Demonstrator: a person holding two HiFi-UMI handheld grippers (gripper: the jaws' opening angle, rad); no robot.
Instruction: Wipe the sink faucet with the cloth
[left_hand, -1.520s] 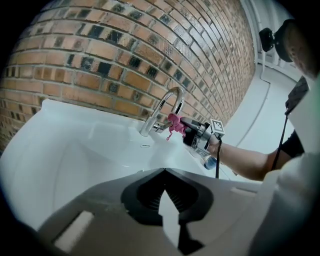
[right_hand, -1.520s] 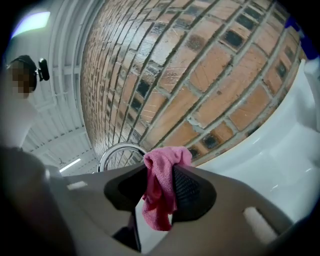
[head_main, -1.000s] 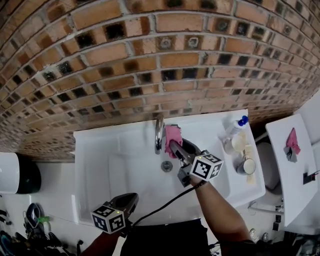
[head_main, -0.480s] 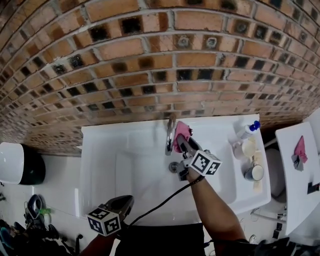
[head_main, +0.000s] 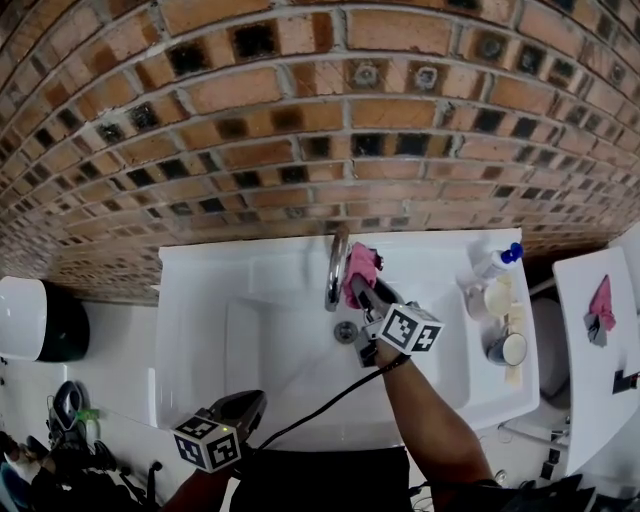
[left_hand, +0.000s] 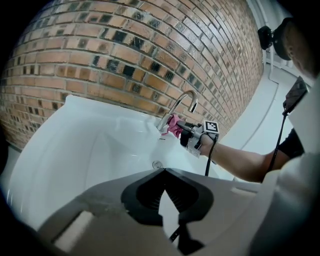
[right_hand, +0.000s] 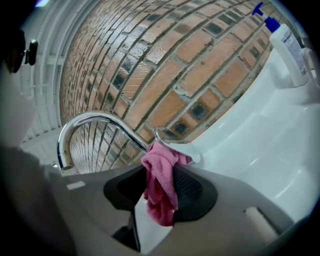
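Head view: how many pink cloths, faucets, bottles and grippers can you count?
Pink cloths: 2, held cloth, spare cloth
Faucet: 1
Bottle: 1
Grippers: 2, left gripper, right gripper
Total: 6

The cloth (right_hand: 161, 187) in the grey, black-padded right gripper (head_main: 356, 290) is deep pink, and its cube (head_main: 411, 330), like the left gripper's (head_main: 250, 402), bears black-and-white square markers. Just beyond that gripper the faucet (head_main: 334, 268) is shiny chrome over a white sink (head_main: 200, 300), backed by a wall (head_main: 300, 120) of orange-red bricks alternating with small dark squares. To its right stands a white bottle (head_main: 488, 262) with a blue cap.
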